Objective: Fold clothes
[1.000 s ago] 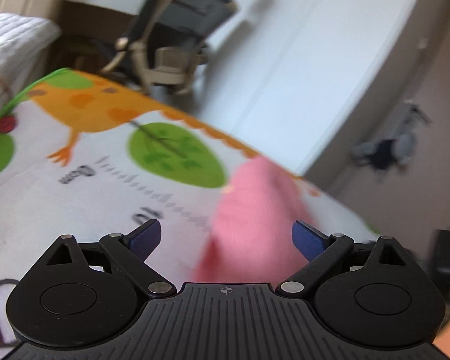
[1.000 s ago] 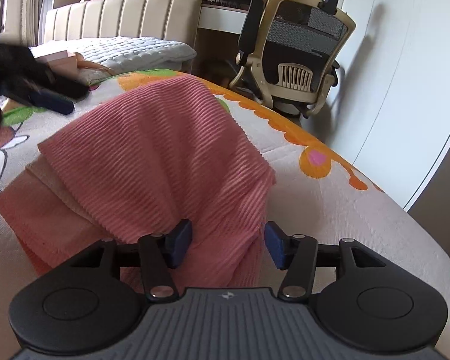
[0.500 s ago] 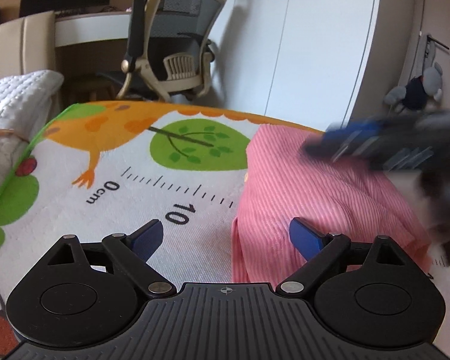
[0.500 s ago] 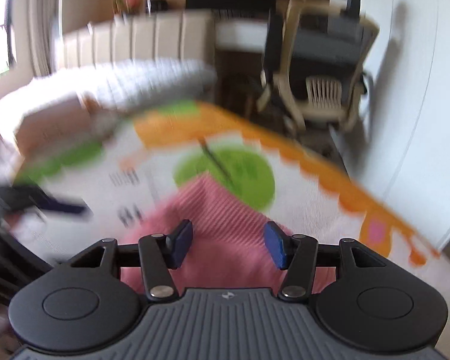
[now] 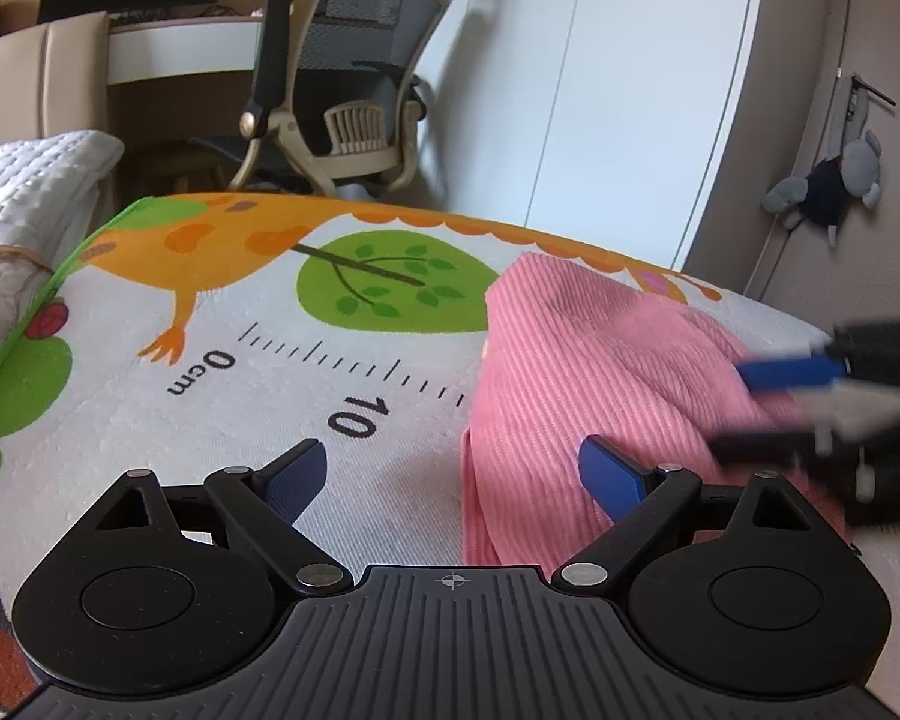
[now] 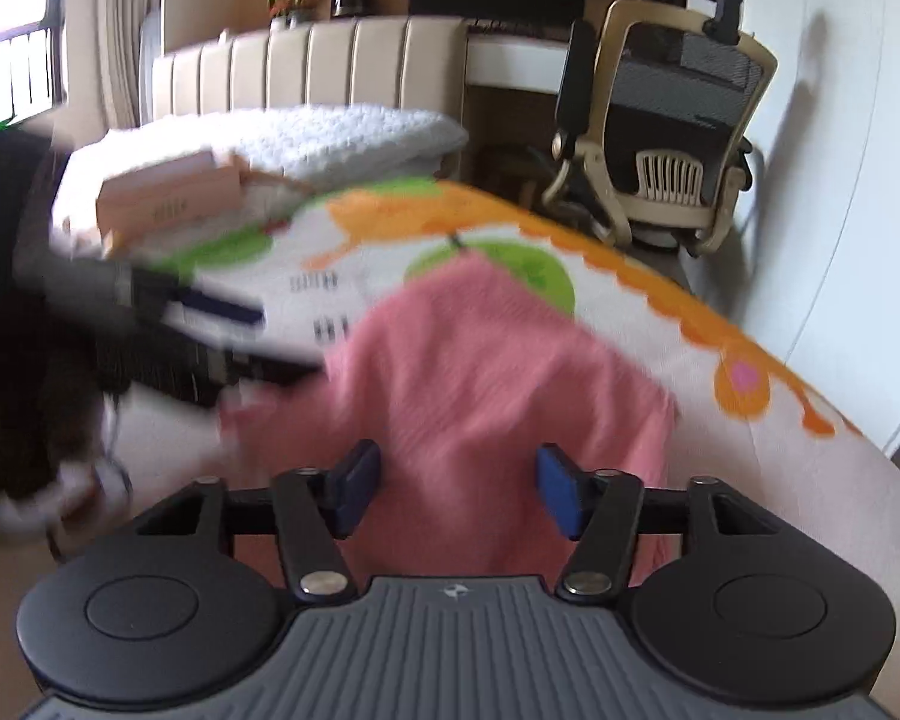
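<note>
A pink ribbed garment (image 5: 600, 372) lies folded on a cartoon-print mat (image 5: 270, 390). My left gripper (image 5: 453, 471) is open just above the mat; its right finger is over the garment's left edge, its left finger over bare mat. Blurred at the right edge of the left wrist view, the right gripper (image 5: 774, 408) hovers over the garment. Seen through the right wrist camera, the pink garment (image 6: 486, 372) fills the middle, and my right gripper (image 6: 456, 495) is open above its near part with nothing clamped. The left gripper (image 6: 270, 339) shows there as a blur at the left.
An office chair (image 5: 348, 90) and desk stand beyond the mat's far edge, beside white wardrobe doors (image 5: 630, 90). A bed with a white quilt (image 6: 330, 138) and a pink box (image 6: 168, 198) borders the mat's left. A grey plush toy (image 5: 828, 192) hangs on the wall.
Both grippers have let the garment down onto the mat and drawn back, both open. The right gripper has swung over the garment; both views still show motion blur.
</note>
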`<state>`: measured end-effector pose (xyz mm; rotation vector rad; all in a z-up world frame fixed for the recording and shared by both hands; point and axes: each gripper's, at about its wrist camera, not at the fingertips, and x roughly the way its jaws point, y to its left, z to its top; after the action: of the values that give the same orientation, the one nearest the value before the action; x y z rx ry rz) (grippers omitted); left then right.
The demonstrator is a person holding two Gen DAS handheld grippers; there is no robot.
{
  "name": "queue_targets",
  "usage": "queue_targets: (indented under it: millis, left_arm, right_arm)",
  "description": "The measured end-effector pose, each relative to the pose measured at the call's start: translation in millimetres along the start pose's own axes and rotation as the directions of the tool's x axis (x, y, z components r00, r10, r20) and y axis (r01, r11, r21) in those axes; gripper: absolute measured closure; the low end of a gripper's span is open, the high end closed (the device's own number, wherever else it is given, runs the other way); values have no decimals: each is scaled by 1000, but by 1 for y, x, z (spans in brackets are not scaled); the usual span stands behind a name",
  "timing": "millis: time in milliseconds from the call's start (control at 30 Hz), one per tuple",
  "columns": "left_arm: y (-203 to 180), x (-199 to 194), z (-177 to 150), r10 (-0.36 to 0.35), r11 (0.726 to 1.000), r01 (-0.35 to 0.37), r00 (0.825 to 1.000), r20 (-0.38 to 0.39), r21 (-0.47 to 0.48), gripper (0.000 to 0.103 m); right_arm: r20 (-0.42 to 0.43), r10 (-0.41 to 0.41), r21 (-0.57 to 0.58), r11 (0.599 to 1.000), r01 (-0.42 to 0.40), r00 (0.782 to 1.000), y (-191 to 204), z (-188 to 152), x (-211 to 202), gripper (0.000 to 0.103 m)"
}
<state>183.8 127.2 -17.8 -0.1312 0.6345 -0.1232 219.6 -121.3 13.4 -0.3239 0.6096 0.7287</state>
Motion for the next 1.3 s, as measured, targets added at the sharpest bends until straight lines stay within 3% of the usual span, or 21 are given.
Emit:
queue_targets:
  millis: [67, 200, 367, 467, 733, 900, 967, 1133, 1300]
  left_arm:
    - [-1, -2, 0, -12, 1000, 12, 1000, -5, -5, 8]
    - [-2, -7, 4, -29, 1000, 29, 1000, -1, -11, 8]
    - [5, -7, 8, -128, 986, 126, 992, -6, -106, 7]
    - [2, -4, 6, -102, 992, 101, 995, -12, -80, 7]
    - [32, -25, 4, -80, 985, 85, 996, 44, -147, 7]
    - [32, -13, -3, -247, 939, 241, 969, 5, -245, 9]
    - [22, -5, -6, -263, 939, 253, 965, -13, -233, 22]
    - [-1, 6, -9, -242, 961, 233, 969, -45, -145, 26]
    - [-3, 8, -12, -230, 967, 221, 971, -57, -129, 26]
  right_arm:
    - [0, -7, 24, 1000, 7, 1000, -4, -15, 1, 32]
    - [21, 0, 96, 995, -2, 1000, -10, -26, -4, 30]
    - [47, -9, 97, 995, 4, 999, -6, -32, -5, 30]
    - [48, -8, 102, 995, 3, 999, -7, -34, -6, 29]
    - [52, -30, 71, 997, 26, 998, -1, -36, -9, 28]
    - [46, -27, 81, 996, 23, 999, -2, -32, -9, 28]
    - [43, -9, 94, 996, 5, 999, -6, -28, -13, 28]
    - [81, 26, 255, 966, -45, 996, -44, -5, -25, 23]
    - [68, -15, 483, 875, -19, 998, -91, -8, 6, 22]
